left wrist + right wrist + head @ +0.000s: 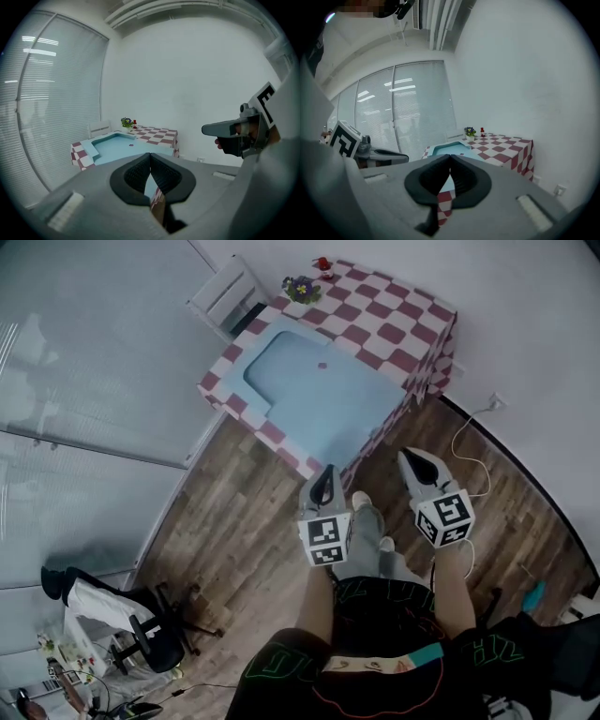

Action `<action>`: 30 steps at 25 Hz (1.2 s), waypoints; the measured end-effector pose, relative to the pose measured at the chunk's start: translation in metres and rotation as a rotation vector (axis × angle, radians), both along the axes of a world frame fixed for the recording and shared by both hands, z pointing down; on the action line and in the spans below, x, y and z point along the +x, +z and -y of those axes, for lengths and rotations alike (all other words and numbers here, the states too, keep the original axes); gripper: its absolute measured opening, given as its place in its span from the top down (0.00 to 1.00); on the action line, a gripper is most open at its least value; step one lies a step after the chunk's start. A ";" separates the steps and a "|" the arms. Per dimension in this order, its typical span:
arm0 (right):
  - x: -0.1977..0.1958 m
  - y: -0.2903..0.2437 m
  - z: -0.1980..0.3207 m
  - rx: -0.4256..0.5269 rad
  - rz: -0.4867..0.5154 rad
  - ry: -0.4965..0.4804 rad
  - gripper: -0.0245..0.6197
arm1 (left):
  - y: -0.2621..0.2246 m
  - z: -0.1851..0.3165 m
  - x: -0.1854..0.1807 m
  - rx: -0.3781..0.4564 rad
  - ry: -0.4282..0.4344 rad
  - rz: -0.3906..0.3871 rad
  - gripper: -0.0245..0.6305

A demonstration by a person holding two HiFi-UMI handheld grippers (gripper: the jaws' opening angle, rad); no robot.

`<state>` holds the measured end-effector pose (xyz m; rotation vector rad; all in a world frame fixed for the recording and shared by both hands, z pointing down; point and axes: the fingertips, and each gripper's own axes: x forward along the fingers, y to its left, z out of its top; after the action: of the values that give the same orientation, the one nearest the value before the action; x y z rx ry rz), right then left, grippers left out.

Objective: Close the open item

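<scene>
A large light-blue flat item (pixel 319 395) with a raised rim round a shallow hollow lies on a table with a red-and-white checked cloth (pixel 398 320). It also shows in the left gripper view (pixel 117 145) and the right gripper view (pixel 447 149). My left gripper (pixel 326 472) and right gripper (pixel 405 457) hang side by side over the wooden floor, well short of the table. Both point toward it. Each is shut with nothing between its jaws (pixel 150 155) (pixel 450 157). The right gripper (pixel 208 129) shows to the right in the left gripper view.
A flower pot (pixel 301 287) and a small red thing (pixel 323 265) stand at the table's far corner. A white chair (pixel 225 294) stands by the table's left side. A white cable (pixel 469 442) runs from a wall socket (pixel 495 401). An office chair (pixel 141 634) is behind me, left.
</scene>
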<state>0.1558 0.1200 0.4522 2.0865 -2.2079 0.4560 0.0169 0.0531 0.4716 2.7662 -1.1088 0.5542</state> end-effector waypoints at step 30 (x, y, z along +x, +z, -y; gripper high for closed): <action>0.002 0.057 0.205 -0.176 -0.066 -0.380 0.96 | 0.066 0.133 0.025 -0.149 -0.148 0.042 0.95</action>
<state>0.1577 -0.0852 0.5094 1.5265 -2.3514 0.5160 0.0424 -0.0797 0.5376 2.5334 -1.2157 0.6509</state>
